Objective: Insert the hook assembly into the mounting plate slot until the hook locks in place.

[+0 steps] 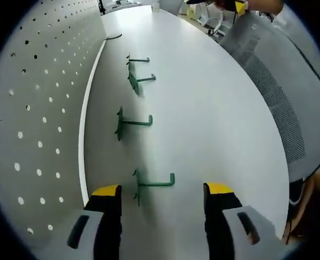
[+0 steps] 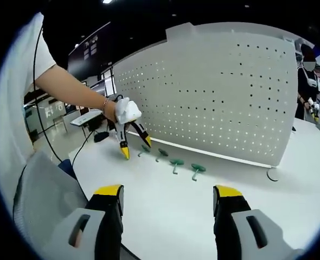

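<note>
L gripper (image 1: pixel 162 197) has jaws apart w/ nothing between, just above the nearest hook (image 1: pixel 152 183), one of four green hooks lying in a row on the white table (image 1: pixel 214 130) beside the upright pegboard (image 1: pixel 35 108). In the right gripper view, R gripper (image 2: pixel 168 197) is also spread wide & empty, well back from the hooks (image 2: pixel 176 163); the other gripper (image 2: pixel 134 145) hangs jaws-down over the row's far-left end, near the pegboard (image 2: pixel 214 92) foot. Chair (image 1: pixel 279 81) at table edge.
</note>
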`<state>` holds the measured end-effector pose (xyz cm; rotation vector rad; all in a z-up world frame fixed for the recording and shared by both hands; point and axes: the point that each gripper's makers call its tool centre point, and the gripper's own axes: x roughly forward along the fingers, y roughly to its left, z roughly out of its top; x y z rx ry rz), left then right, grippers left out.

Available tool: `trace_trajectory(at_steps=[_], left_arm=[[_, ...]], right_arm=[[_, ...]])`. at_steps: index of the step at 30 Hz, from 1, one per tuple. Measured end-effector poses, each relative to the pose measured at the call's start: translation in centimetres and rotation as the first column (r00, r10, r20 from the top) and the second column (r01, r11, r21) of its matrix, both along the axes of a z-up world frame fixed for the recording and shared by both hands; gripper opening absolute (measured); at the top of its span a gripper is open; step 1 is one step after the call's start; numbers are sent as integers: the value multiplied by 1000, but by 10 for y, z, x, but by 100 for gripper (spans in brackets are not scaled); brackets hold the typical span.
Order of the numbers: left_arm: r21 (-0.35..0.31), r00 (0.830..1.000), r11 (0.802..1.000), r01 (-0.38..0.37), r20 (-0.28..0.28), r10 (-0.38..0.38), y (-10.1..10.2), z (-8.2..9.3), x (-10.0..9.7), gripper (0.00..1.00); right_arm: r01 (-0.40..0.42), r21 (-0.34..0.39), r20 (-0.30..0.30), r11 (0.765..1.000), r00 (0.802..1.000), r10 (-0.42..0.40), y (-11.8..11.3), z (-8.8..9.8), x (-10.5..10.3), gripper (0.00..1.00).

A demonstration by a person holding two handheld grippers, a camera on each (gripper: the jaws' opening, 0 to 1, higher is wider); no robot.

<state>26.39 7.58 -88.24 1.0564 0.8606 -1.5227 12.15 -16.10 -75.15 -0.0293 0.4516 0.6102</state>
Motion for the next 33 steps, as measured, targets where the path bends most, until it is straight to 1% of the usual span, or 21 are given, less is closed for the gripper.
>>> trace_trajectory(at_steps=[8, 10, 14, 15, 17, 21, 29, 33], left_arm=[[-1, 1000, 1000, -3, 1, 3, 0, 0, 0, 63], [-4, 1000, 1000, -12, 0, 12, 0, 0, 0, 61], [-12, 1000, 999, -31, -2, 31, -1, 1, 4, 57], [-13, 999, 999, -36, -2, 36, -1, 1, 4, 55], [-14, 998, 998, -68, 0, 68, -1, 2, 8, 50], [-6, 995, 995, -97, -1, 97, -2, 2, 13, 43], [6, 995, 995, -97, 2, 97, -1, 3, 13, 39], [5, 994, 994, -106, 3, 106, 1, 3, 14, 34]], right_arm=[[-4, 0, 3, 1000, 1000, 4, 2, 1, 1, 65], [-4, -3, 4, 1000, 1000, 4, 2, 1, 1, 64], [-5, -6, 3, 1000, 1000, 5, 1, 1, -1, 64], [-4, -5, 4, 1000, 1000, 4, 1, 1, -1, 64], [-4, -5, 4, 1000, 1000, 4, 1, 2, -1, 64], [-3, -9, 3, 1000, 1000, 3, 0, 2, -2, 64], [-1, -10, 10, 1000, 1000, 1, 0, 4, -2, 64], [-2, -10, 11, 1000, 1000, 2, 0, 4, -2, 64]])
